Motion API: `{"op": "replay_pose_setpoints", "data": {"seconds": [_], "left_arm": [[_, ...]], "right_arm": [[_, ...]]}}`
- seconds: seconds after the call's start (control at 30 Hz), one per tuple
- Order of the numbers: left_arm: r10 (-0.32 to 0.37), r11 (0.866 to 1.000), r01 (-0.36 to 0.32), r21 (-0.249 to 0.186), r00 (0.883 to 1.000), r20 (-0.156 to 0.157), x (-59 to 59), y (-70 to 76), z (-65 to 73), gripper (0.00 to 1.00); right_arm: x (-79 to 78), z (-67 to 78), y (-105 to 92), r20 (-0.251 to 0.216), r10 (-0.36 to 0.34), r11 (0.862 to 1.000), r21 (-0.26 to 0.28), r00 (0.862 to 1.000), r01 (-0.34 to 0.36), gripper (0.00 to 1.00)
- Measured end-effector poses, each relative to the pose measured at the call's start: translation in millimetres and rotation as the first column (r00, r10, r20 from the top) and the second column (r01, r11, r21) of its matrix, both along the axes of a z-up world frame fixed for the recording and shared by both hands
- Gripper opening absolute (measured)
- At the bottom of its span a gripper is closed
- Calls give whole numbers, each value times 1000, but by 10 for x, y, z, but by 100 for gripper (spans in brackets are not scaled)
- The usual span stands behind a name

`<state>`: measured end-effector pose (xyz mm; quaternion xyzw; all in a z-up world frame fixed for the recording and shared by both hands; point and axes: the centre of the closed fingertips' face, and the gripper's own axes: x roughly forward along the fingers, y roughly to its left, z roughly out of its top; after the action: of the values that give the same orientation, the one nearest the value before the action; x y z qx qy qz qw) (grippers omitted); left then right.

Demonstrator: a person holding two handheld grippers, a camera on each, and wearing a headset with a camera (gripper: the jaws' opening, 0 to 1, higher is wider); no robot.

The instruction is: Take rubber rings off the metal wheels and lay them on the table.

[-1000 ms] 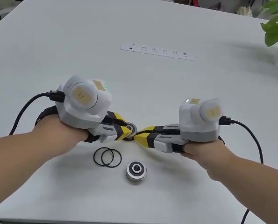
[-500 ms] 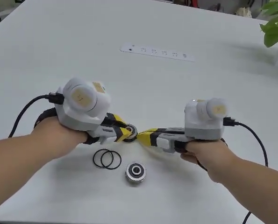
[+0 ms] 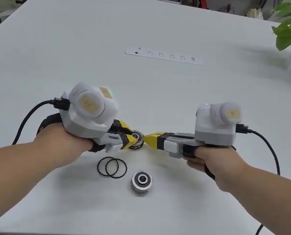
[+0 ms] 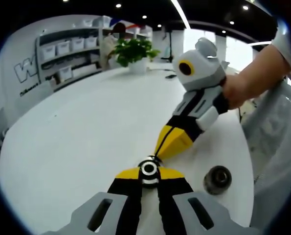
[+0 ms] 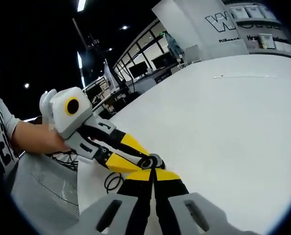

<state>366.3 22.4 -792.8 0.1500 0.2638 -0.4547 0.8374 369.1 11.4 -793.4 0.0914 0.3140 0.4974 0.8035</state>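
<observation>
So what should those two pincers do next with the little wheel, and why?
Probably the right gripper should pull gently away, stripping another ring: the left gripper is shut on the metal wheel, the right's closed tips at its rim, two rubber rings lying loose.

A large white table (image 3: 62, 49) with a power strip (image 3: 164, 54) lying on it and a leafy green plant (image 3: 288, 27) at its far corner, in a room with shelves (image 4: 69, 58) of white bins (image 4: 64, 47), a dark ceiling (image 4: 86, 9) dotted with small lights (image 4: 118, 6), and a lettered white wall (image 5: 194, 34).
</observation>
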Motion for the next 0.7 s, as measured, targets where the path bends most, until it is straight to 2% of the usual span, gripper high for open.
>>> {"op": "replay_pose_setpoints", "data": {"seconds": [0.17,0.47,0.53,0.57,0.63,0.7], "left_arm": [[4,1000,-4,6,1000,0,0,1,-3,11],[4,1000,-4,7,1000,-2,-4,3,-1,11],[3,1000,-3,7,1000,-2,-6,2,1,11],[2,1000,-2,7,1000,-2,-8,2,4,11],[2,1000,-2,5,1000,-3,-10,1,7,11],[-1,1000,1,3,1000,-4,-7,2,6,11]], "right_arm": [[-18,21,39,10,15,1000,-4,1000,-15,0],[-64,72,122,15,44,999,23,999,-44,0],[-64,95,124,14,45,998,39,999,-45,0],[-71,160,156,2,42,996,78,999,-42,0],[-94,137,174,26,64,997,43,998,-65,0],[-88,133,169,14,56,997,51,998,-57,0]]}}
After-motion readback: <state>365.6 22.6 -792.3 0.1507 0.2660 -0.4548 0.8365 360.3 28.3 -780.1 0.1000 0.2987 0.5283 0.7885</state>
